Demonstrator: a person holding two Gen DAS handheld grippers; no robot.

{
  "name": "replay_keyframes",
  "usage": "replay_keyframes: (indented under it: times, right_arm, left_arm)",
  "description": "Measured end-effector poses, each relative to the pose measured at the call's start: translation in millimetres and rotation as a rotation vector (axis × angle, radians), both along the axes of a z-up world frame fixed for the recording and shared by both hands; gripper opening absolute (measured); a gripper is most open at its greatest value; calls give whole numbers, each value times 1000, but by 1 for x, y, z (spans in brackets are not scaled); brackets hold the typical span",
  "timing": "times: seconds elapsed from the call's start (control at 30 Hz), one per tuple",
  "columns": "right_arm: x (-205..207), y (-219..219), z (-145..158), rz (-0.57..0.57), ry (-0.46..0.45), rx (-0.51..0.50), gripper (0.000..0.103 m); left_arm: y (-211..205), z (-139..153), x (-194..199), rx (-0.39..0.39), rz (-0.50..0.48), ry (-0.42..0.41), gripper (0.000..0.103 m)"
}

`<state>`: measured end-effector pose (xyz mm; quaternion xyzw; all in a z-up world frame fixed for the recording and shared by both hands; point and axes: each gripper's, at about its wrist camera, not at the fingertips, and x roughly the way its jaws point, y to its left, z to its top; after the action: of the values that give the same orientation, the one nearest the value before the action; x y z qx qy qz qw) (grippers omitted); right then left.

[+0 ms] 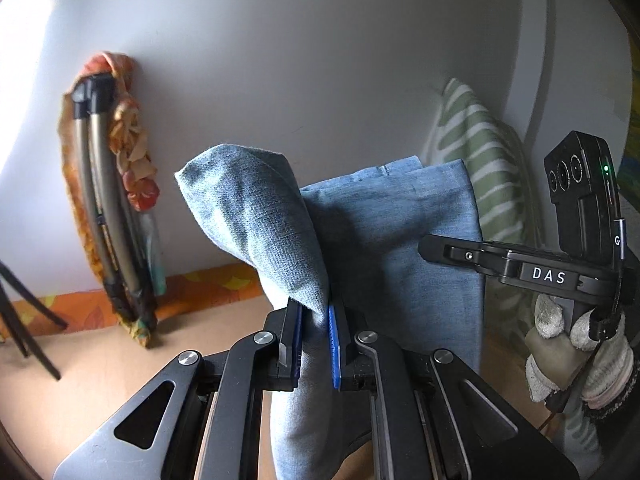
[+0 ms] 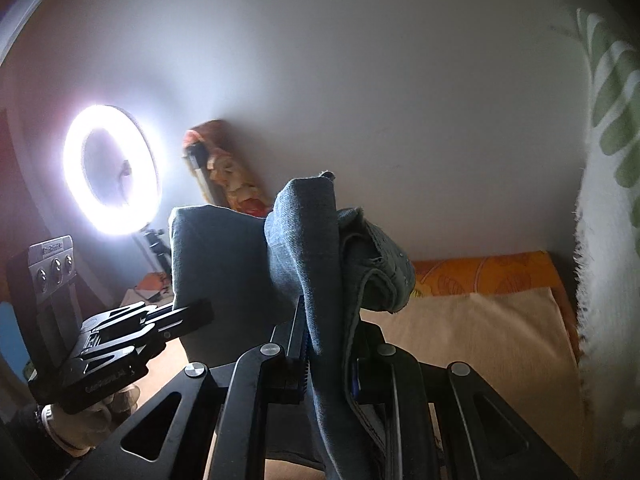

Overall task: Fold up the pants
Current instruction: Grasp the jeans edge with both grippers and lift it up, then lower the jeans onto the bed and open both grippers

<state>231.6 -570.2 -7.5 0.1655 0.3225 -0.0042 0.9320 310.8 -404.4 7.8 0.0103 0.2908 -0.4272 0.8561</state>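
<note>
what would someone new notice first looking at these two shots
The blue pants fill the middle of both views, lifted off the bed and pinched in both the left gripper and the right gripper. Next comes the glaring ring light at the left of the right wrist view, and the green-striped pillow against the wall at the right of the left wrist view.

From my remote seat, the support reads as a flat tan surface (image 1: 120, 356), matte; it runs back to a pale wall (image 1: 320, 60); along its far edge lies an orange leaf-print cloth (image 1: 208, 286), also seen from the right wrist (image 2: 484, 276); a folded frame wrapped in orange fabric (image 1: 108, 200) stands on the surface, leaning on the wall; a green-striped white textile (image 1: 480, 152) sits at the right side; its base is hidden.
</note>
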Motion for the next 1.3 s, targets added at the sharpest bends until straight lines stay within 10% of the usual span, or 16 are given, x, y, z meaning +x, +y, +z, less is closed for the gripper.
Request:
replay_keyframes:
  times: [0.63, 0.7, 1.3]
  right_arm:
    - [123, -75, -107, -109, 196, -158, 27]
    - [121, -79, -106, -150, 199, -178, 38]
    - [40, -45, -50, -182, 101, -166, 41]
  left_arm:
    - [-39, -69, 85, 122, 130, 25, 9]
    - [-37, -66, 80, 130, 128, 11, 9]
    - [20, -19, 24, 97, 113, -11, 9]
